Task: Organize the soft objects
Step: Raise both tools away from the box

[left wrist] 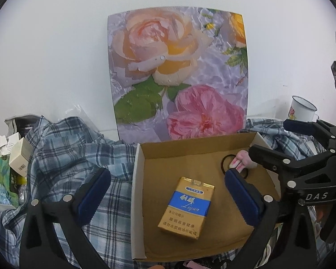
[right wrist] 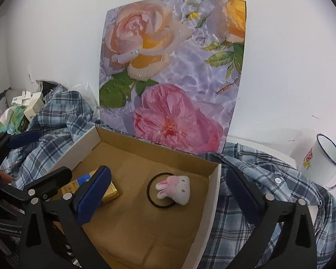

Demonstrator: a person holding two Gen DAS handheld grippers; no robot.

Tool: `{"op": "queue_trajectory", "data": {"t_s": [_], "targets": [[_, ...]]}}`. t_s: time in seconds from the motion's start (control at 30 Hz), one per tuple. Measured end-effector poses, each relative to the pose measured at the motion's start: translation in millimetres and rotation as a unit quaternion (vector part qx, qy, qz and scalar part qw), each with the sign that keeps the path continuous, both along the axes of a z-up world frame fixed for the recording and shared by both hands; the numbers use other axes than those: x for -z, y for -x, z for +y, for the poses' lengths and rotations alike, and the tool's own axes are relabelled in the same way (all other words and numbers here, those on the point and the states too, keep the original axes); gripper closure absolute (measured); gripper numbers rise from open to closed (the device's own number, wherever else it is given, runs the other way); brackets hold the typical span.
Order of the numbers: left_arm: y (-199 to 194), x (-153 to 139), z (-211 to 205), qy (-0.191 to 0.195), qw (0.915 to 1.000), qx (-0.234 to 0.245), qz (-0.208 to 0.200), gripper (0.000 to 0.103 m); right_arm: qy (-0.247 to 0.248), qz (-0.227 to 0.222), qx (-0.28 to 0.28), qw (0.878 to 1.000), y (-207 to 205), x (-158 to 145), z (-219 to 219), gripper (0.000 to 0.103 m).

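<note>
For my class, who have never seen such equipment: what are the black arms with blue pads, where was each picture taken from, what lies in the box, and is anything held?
They are two hand-held grippers, each carrying a camera that looks along its own fingers. One picture comes from the left gripper, the other from the right gripper. Both stand open and hold nothing. A cardboard box rests on a plaid shirt. In it lie a gold cigarette pack and a bunny hair tie. A flower picture leans on the wall; a mug stands to the right.
</note>
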State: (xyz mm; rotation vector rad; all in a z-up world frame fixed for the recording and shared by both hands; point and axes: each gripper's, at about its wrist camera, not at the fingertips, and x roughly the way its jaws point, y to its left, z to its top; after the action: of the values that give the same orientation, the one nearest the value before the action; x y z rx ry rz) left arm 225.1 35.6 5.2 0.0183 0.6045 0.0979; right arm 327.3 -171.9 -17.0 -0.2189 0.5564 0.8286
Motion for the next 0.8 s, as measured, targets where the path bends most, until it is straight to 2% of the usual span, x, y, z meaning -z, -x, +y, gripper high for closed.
{"op": "queue_trajectory", "data": {"t_s": [0.27, 0.6, 0.8], "targets": [[14.5, -28.8, 5.6, 0.001, 0.9993, -0.005, -0.038, 0.000, -0.033, -0.034, -0.005, 0.999, 14.0, -27.5, -10.5, 0.000], [37.6, -66.8, 3.4, -0.039, 0.9954, -0.007, -0.087, 0.000, -0.074, -0.060, -0.025, 0.995, 34.1, -62.5, -25.8, 0.000], [55.6, -91.1, 3.0, -0.041, 0.9922, -0.003, -0.117, 0.000, -0.086, -0.080, -0.029, 0.993, 47.6, -81.5, -32.3, 0.000]]}}
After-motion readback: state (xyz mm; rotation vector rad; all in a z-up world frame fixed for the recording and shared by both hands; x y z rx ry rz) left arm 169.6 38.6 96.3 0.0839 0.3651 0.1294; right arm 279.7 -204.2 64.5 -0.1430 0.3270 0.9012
